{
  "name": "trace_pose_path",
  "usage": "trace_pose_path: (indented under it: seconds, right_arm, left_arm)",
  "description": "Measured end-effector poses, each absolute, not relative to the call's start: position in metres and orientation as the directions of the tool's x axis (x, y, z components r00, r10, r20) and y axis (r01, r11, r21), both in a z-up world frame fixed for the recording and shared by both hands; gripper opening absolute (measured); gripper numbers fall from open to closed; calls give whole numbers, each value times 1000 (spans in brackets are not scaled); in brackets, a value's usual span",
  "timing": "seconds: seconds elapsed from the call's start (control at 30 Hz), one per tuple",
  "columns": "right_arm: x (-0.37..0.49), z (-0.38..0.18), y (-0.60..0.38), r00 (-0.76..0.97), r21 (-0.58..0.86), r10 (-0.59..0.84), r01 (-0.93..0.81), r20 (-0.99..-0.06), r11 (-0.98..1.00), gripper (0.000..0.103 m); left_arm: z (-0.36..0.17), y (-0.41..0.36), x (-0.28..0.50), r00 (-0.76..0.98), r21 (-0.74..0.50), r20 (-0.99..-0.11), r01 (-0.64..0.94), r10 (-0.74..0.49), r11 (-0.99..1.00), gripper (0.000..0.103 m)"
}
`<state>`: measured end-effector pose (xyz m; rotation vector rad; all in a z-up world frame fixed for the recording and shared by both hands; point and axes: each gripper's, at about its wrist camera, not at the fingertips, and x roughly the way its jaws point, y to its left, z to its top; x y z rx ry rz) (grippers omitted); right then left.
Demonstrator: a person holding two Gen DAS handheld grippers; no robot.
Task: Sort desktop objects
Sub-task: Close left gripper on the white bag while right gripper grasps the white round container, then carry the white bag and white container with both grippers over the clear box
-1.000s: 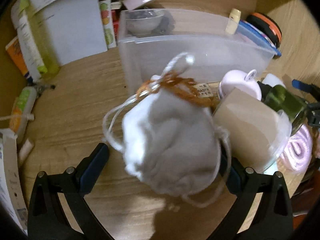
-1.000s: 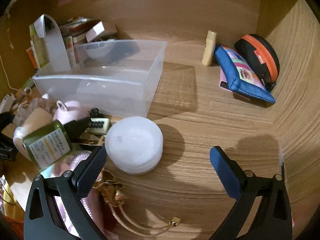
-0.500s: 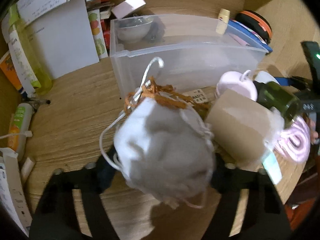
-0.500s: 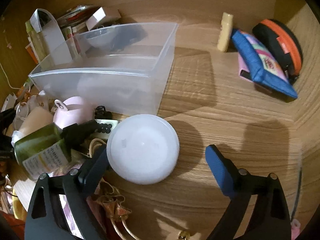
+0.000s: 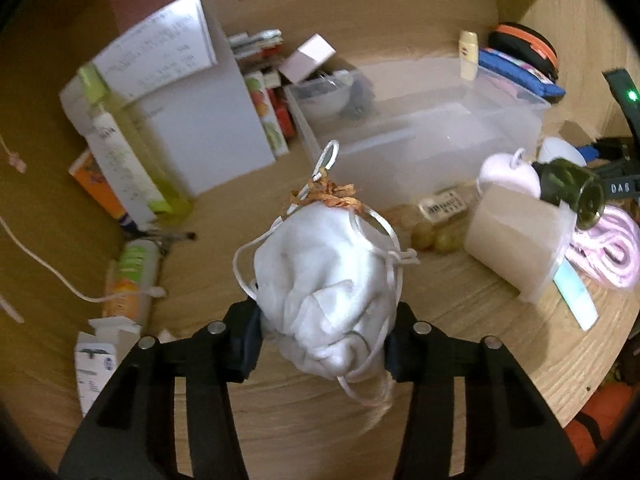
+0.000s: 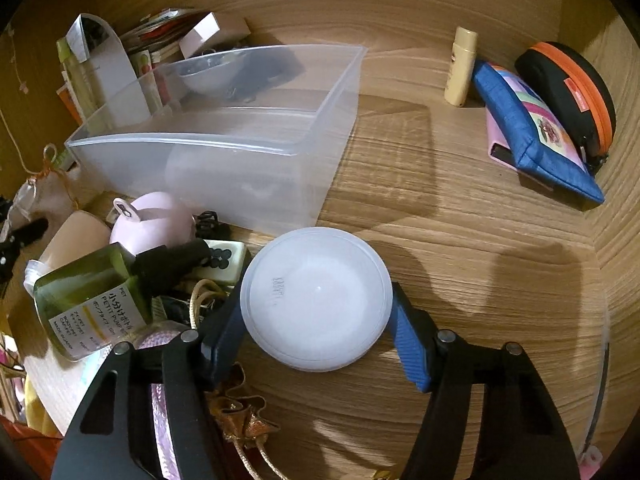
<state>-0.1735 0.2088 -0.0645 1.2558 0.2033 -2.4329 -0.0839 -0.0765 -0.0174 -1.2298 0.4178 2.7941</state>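
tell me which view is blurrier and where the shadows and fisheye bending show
Left wrist view: softer, with motion smear along the clear bin's rim and below the white pouch. Right wrist view: sharper, the finger shadows fall hard on the wooden desk beyond the round white container. Both views bow the desk and darken at the corners.

Right gripper (image 6: 318, 322) closing around white round tub (image 6: 316, 298), wooden desk (image 6: 460, 208)

Dim warm light, fisheye-warped, blurred edges

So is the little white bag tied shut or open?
Shut. The white bag is bunched closed at its neck, with orange string wound round it. The left gripper squeezes its sides.
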Motion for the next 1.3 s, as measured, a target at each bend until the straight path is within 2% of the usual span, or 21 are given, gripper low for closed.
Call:
trace_pose_path:
  seconds: [0.13, 0.37, 0.5, 0.63, 0.77, 1.0, 1.1, 1.2, 1.3]
  right_arm:
    - [-172, -64, 213, -518, 75, -296, 404, -803, -912, 63]
    - [-165, -44, 223, -543, 111, -334, 402, -770, -909, 63]
    - [-160, -29, 227, -562, 127, -356, 406, -746, -905, 63]
    - [-154, -21, 225, -574, 120, -365, 420, -733, -900, 63]
    - [-151, -20, 220, -566, 128, -382, 435, -731, -891, 63]
    - [-145, -21, 211, -550, 141, -409, 464, -728, -874, 63]
    - [-142, -20, 207, -550, 137, -414, 474, -725, -870, 63]
    - [-141, -19, 204, -548, 142, -420, 478, -723, -867, 63]
    - [-138, -15, 202, -553, 138, -426, 486, -716, -863, 63]
  left_arm:
    - [-6, -84, -82, -693, 171, -721, -152, -19, -974, 46]
    - [14, -85, -79, -691, 31, -714, -192, 113, -981, 46]
    - [23, -98, -82, -686, -61, -710, -165, 159, -984, 46]
    - [24, -123, -84, -682, -122, -716, -90, 150, -988, 46]
    - [10, -130, -80, -615, -211, -757, -88, 220, -974, 46]
    - [-24, -117, -70, -463, -180, -860, -115, 213, -977, 46]
    - [-21, -109, -63, -439, -224, -856, -158, 272, -962, 46]
    - [-21, -99, -62, -381, -331, -841, -201, 385, -922, 46]
    - [-20, -84, -63, -383, -330, -833, -233, 398, -915, 46]
